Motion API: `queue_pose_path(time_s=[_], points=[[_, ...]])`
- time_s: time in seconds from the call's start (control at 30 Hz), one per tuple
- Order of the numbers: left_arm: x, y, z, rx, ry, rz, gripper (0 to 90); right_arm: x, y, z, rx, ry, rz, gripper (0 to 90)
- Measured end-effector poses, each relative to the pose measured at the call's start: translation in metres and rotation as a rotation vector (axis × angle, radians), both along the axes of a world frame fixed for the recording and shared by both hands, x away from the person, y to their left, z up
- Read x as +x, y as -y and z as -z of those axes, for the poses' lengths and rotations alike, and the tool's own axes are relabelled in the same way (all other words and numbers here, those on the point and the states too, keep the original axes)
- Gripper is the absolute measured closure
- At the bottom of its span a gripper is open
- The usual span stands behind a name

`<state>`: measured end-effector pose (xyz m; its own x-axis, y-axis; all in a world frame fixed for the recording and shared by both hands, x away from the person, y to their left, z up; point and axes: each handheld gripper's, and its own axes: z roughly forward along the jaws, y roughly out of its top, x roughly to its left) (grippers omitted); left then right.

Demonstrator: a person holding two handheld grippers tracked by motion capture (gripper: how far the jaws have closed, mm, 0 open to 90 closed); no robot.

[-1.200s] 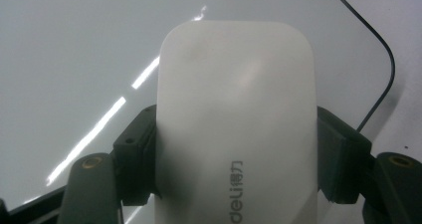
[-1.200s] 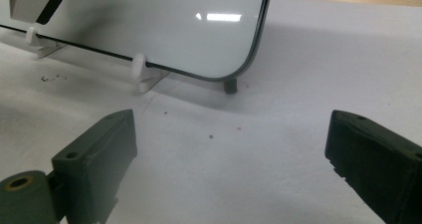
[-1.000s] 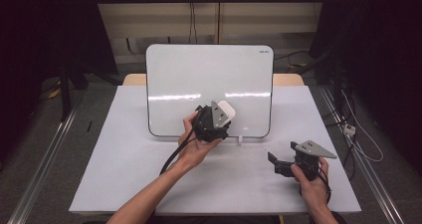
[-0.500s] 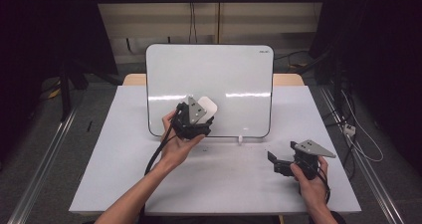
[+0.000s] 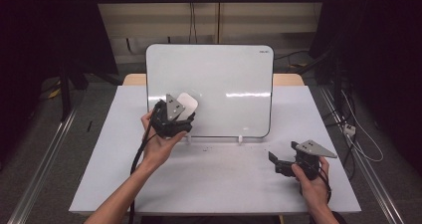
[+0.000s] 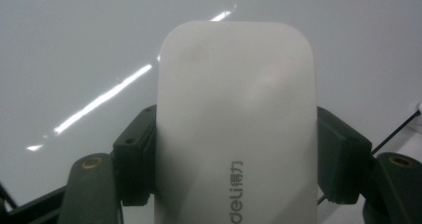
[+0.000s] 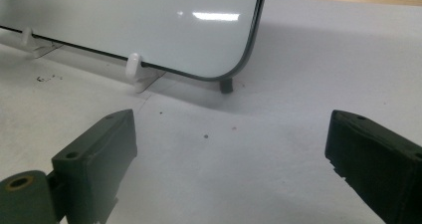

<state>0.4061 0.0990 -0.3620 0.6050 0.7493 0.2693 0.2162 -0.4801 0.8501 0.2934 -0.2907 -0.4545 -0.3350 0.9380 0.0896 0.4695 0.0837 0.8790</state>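
Note:
A white whiteboard (image 5: pixel 219 84) stands upright on small white feet at the back of the table. My left gripper (image 5: pixel 180 115) is shut on a white eraser (image 5: pixel 185 104) with rounded corners, held against the board's lower left part. Seen from the left gripper view, the eraser (image 6: pixel 239 119) stands between both black pads (image 6: pixel 137 162), with the glossy board behind it. Over the table's right front, my right gripper (image 5: pixel 273 160) rests open. In the right gripper view its jaws stand wide apart with nothing between them, facing the board's lower right corner (image 7: pixel 234 59).
The white tabletop (image 5: pixel 224 179) carries small dark specks (image 5: pixel 214 148) in front of the board. A white foot (image 7: pixel 133 65) of the board stands just ahead of my right gripper. Cables (image 5: pixel 356 134) lie on the floor to the right of the table.
My left gripper has carried the eraser leftward along the board's lower part, from near its middle to its left side. The right gripper has stayed where it was.

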Motion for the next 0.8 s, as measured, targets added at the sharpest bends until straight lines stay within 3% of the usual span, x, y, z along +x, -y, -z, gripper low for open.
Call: queue_pose_path(time_s=[0.17, 0.57, 0.8], points=[[-0.001, -0.015, -0.001, -0.017, -0.007, -0.027, 31.1, 0.0, 0.0, 0.0, 0.005, 0.002, 0.0, 6.1], [0.005, -0.039, 0.007, -0.008, -0.015, -0.074, 31.1, 0.0, -0.001, 0.0, 0.006, 0.002, -0.002, 6.1], [0.014, -0.036, 0.027, 0.057, -0.017, -0.077, 31.1, 0.0, -0.002, -0.001, 0.003, -0.003, 0.003, 6.1]])
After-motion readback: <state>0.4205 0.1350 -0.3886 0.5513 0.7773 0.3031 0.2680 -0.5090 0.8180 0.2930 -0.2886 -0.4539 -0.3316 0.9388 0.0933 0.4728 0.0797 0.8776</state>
